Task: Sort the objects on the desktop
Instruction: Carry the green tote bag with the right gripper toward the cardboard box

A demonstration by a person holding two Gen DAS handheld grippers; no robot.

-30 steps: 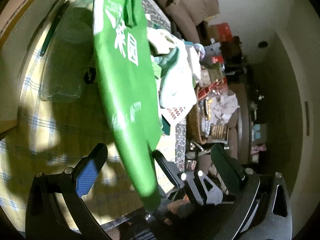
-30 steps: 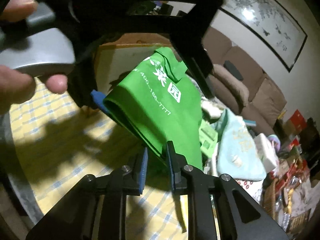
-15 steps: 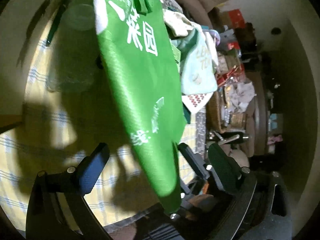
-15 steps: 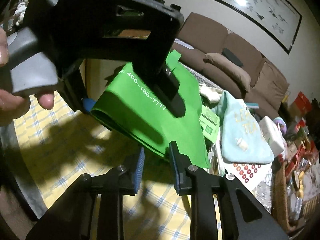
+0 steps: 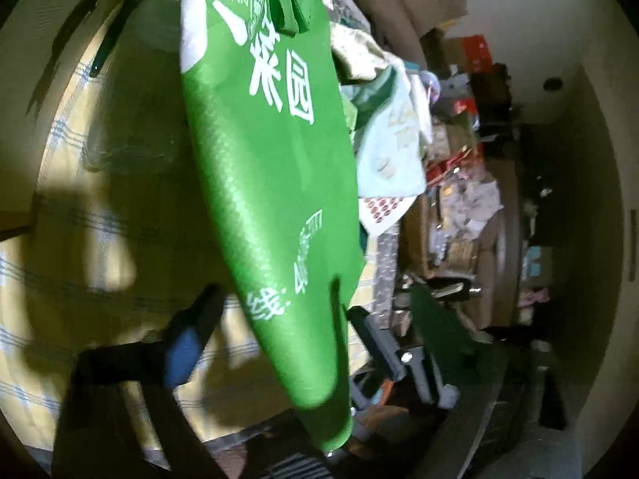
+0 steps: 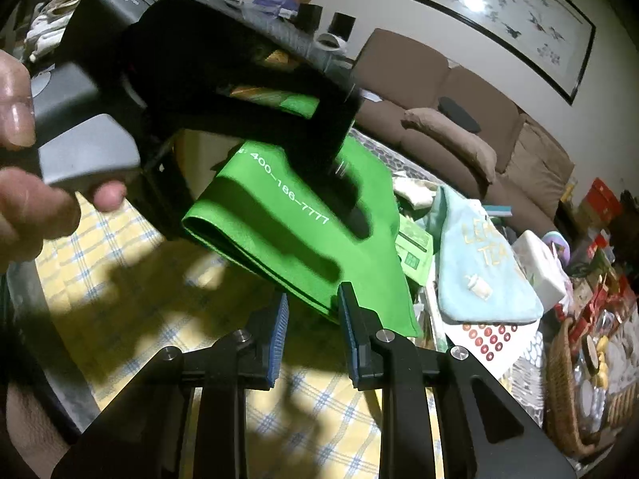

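A green cloth bag [image 5: 271, 183] with white print hangs in the air over the yellow checked tablecloth [image 5: 80, 279]. In the right wrist view my right gripper [image 6: 313, 315] is shut on the lower corner of the bag [image 6: 303, 247]. My left gripper [image 5: 311, 335] straddles the bag's lower half and its jaws are closing. Its blue pad [image 5: 183, 347] still stands clear of the cloth. From the right wrist view the left gripper [image 6: 267, 227] reaches across the bag, with one dark finger [image 6: 355, 219] lying over the fabric.
A person's hand [image 6: 24, 183] holds the left gripper's handle. To the right lie a light blue towel [image 6: 479, 263], a green packet [image 6: 415, 251], a white box [image 6: 539, 263] and a wicker basket [image 6: 567, 379] of clutter. A brown sofa [image 6: 459, 119] stands behind.
The left gripper's fingers have drawn closer together around the bag. The right gripper's fingers stand a little wider apart than a second ago, with the bag's corner still between them.
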